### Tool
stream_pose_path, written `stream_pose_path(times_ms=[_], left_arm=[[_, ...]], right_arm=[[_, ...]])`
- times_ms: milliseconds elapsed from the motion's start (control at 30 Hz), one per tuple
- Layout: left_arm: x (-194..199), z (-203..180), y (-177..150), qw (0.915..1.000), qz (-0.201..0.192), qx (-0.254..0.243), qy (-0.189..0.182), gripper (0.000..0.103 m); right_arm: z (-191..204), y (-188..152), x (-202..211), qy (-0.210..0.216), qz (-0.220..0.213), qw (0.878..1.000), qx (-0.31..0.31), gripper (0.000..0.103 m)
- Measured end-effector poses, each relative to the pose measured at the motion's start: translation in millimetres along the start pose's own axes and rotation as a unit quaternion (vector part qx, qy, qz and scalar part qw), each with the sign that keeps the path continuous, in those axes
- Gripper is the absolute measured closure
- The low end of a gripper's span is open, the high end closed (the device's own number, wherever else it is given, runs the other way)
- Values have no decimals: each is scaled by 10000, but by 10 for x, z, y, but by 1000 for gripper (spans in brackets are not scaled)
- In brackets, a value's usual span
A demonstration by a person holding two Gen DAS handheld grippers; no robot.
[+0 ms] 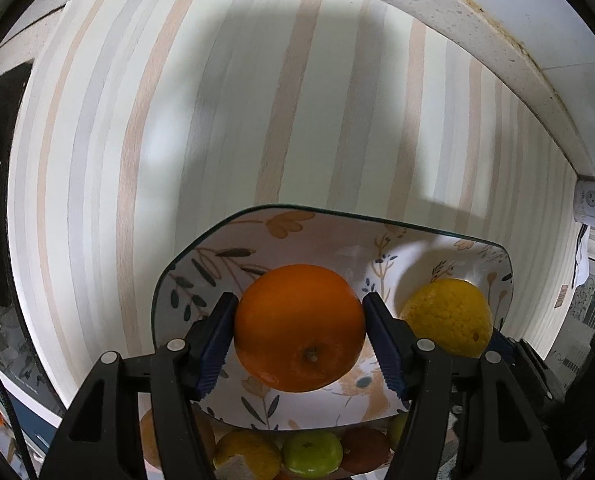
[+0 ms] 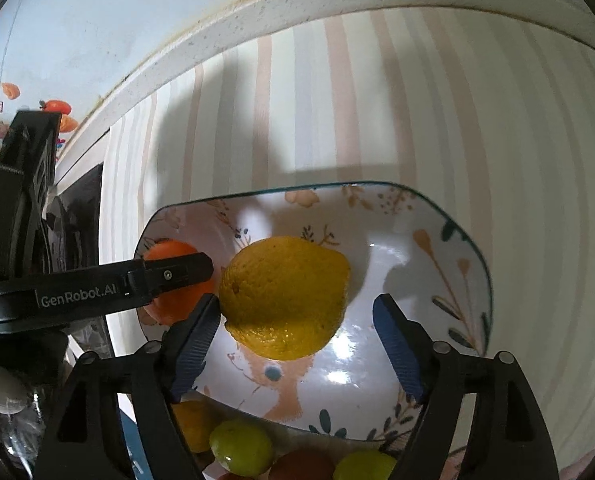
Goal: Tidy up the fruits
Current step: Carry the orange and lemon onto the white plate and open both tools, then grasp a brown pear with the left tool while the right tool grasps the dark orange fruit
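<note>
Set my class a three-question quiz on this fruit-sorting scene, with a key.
1. True or false: the orange and the yellow fruit lie in the same patterned dish.
2. Whose fingers stand either side of the yellow fruit? A: left gripper. B: right gripper.
3. What colour are the finger pads?
Key: 1 true; 2 B; 3 blue.
</note>
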State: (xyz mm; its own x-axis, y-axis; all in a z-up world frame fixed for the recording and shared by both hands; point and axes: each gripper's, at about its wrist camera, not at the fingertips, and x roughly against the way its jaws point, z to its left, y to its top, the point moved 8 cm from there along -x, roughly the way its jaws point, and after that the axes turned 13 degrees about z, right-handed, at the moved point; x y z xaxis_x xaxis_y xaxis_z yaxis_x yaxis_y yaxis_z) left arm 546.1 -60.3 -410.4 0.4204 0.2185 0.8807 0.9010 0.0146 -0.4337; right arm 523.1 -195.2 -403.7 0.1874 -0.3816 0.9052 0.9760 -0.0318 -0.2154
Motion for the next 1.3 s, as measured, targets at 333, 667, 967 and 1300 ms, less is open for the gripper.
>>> stream_pose_path(times_ms=[333, 667, 967, 1300], left_arm=[[308, 86, -157, 9971, -646, -124, 391, 20], [615, 343, -983, 9776, -1727, -106, 1195, 20], [625, 252, -1713, 9637, -2292, -295, 1341, 20], [882, 181, -2322, 9492, -2842, -541, 1241, 20]], right_arm=[[-63, -254, 411, -903, -546, 9944, 64, 8], [8, -847, 641, -1921, -939, 9765, 256, 8], [150, -1410, 845, -1672, -1223, 9781, 211, 8], [346, -2108, 1287, -1465, -1692, 9741, 339, 8]])
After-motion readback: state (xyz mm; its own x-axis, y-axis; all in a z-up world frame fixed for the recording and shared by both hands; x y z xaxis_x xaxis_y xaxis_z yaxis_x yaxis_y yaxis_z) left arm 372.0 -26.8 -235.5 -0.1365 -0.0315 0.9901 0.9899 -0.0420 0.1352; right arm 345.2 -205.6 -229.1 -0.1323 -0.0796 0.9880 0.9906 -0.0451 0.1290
